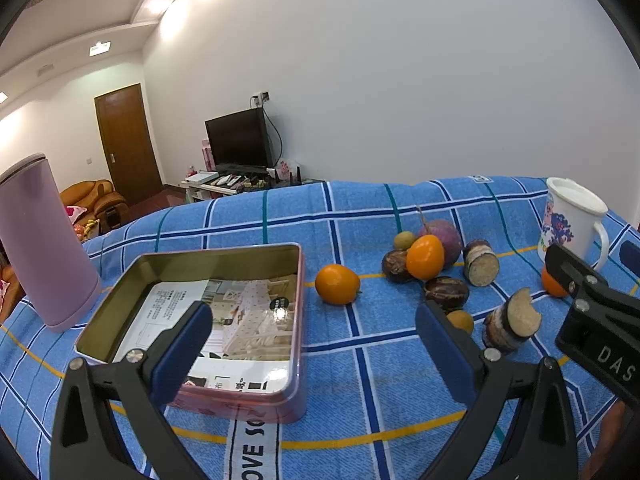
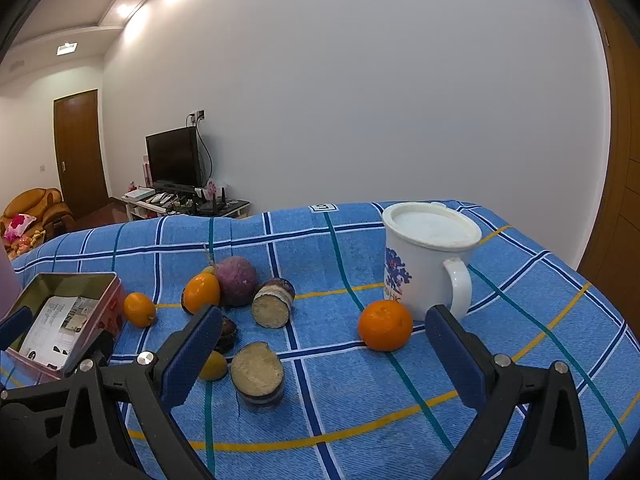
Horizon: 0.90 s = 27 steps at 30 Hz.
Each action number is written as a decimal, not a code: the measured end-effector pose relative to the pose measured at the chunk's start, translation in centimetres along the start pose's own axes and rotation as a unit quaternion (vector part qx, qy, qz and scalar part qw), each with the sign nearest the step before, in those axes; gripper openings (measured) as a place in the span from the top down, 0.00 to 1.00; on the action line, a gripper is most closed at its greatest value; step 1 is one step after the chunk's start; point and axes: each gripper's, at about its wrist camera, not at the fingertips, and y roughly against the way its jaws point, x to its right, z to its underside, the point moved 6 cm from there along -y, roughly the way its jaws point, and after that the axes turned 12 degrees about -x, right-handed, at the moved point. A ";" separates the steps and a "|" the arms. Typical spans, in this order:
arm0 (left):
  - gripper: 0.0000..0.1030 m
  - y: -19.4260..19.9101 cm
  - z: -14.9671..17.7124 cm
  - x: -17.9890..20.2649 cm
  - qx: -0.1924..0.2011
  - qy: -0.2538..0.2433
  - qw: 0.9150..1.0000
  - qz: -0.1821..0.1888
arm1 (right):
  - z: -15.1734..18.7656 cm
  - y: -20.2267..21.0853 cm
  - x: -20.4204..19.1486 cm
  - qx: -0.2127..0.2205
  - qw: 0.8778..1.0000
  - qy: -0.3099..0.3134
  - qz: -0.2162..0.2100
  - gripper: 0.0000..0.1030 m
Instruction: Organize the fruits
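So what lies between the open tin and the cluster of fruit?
One small orange sits alone on the blue cloth between the tin and the fruit cluster; the left wrist view shows it best.

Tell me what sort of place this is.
Most likely a home living room: a television on a low stand against the wall, an orange armchair by a wooden door, and a table under a blue checked cloth.

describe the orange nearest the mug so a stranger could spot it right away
Find the white lidded mug on the blue plaid cloth. Just in front of its base, left of the handle, sits a round orange. Unlike the oval orange fruits clustered near the tin, it sits alone.
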 end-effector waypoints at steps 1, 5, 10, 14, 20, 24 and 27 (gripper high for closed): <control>0.00 0.0 0.0 0.0 0.000 0.000 1.000 0.000 | 0.0 0.0 0.0 0.000 1.000 0.000 0.000 0.01; 0.00 0.1 0.0 0.0 0.001 0.000 1.000 0.000 | 0.0 0.0 0.1 0.001 1.000 -0.001 0.001 0.01; 0.00 0.1 0.0 0.0 0.001 0.000 1.000 0.000 | 0.0 0.0 0.1 0.000 1.000 0.000 0.001 0.01; 0.00 0.1 0.0 0.0 0.001 0.000 1.000 0.000 | 0.0 0.0 0.1 0.001 1.000 0.001 0.002 0.01; 0.00 0.1 0.0 0.1 -0.001 0.000 1.000 0.000 | 0.0 0.1 0.1 0.001 1.000 0.000 0.002 0.01; 0.00 0.1 0.0 0.1 -0.001 -0.001 1.000 0.000 | 0.0 0.0 0.1 0.000 1.000 0.001 0.002 0.01; 0.00 0.1 0.0 0.1 -0.001 -0.001 1.000 -0.001 | 0.0 0.0 0.1 0.001 1.000 0.001 0.002 0.01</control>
